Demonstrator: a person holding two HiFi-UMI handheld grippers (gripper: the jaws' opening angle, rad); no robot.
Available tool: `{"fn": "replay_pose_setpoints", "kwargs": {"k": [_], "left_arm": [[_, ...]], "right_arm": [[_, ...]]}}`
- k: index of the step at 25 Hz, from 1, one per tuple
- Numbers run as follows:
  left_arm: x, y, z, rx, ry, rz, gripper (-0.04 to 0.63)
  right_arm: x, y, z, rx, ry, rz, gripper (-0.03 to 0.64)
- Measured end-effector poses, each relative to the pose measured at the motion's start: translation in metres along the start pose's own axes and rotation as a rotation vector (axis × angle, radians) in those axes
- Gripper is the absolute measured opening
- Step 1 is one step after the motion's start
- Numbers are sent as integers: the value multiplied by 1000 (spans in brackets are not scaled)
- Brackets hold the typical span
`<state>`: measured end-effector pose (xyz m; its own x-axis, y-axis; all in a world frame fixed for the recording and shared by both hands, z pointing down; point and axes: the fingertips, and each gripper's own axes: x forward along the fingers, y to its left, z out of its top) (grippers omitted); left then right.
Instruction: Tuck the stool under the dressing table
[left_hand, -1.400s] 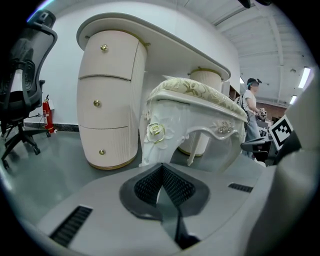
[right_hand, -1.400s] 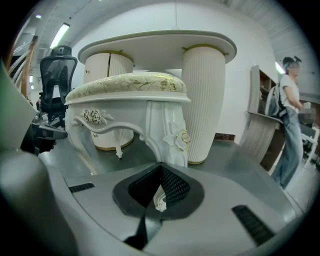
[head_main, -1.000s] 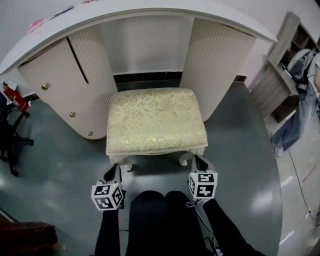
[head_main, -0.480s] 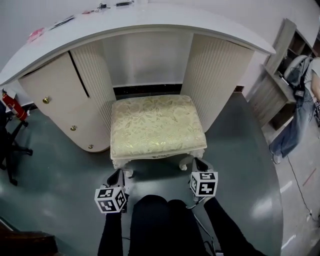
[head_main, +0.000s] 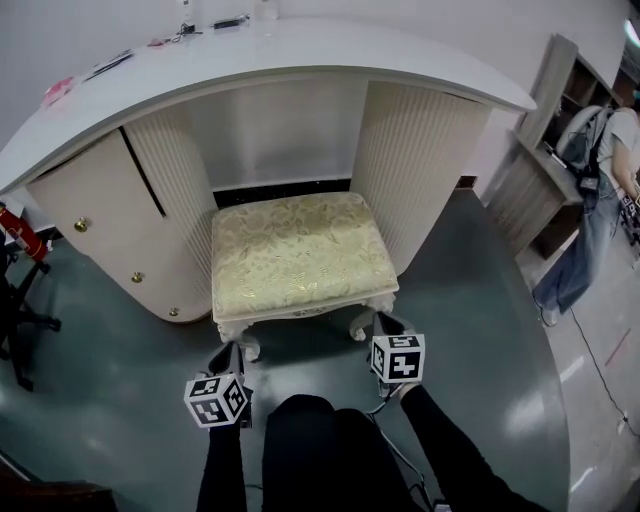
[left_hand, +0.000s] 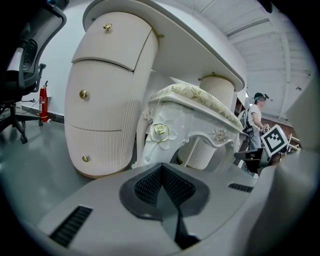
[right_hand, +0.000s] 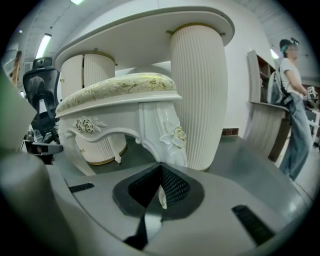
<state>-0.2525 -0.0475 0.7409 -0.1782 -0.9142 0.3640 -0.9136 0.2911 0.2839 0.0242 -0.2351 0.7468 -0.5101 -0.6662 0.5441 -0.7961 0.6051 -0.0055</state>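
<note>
Two shut-tight ones: left gripper (head_main: 228, 352) & right gripper (head_main: 385, 322) are prob. pushing stool (head_main: 300, 255); next needs straight shove further under worktop (head_main: 330, 45).

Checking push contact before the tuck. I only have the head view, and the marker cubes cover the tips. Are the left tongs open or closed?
Observer: The left tongs are shut, with nothing between them.
Operator: What's directly ahead of them?
Observer: The near left leg of the white carved stool with the cream-gold brocade cushion, with a gilt rose on its knee. I can't tell whether the tips touch it.
Operator: And the right side?
Observer: The right tongs look shut too. They point at the foot of the stool's other near leg, which has the same gilt rose.
</note>
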Motion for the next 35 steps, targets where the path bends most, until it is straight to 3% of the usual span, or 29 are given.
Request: {"fn": "replay_pose_setpoints", "kwargs": {"k": [10, 26, 31, 35], "left_arm": [[25, 2, 13, -18, -23, 16, 8], [35, 7, 11, -5, -36, 20, 8], [35, 7, 17, -13, -41, 30, 8], [21, 4, 24, -54, -75, 51, 8]], "right_arm": [[22, -8, 22, 10, -29, 18, 3], [37, -7, 17, 38, -41, 26, 3], [33, -5, 23, 4, -42, 10, 3], [12, 12, 23, -32, -65, 57, 3]]}}
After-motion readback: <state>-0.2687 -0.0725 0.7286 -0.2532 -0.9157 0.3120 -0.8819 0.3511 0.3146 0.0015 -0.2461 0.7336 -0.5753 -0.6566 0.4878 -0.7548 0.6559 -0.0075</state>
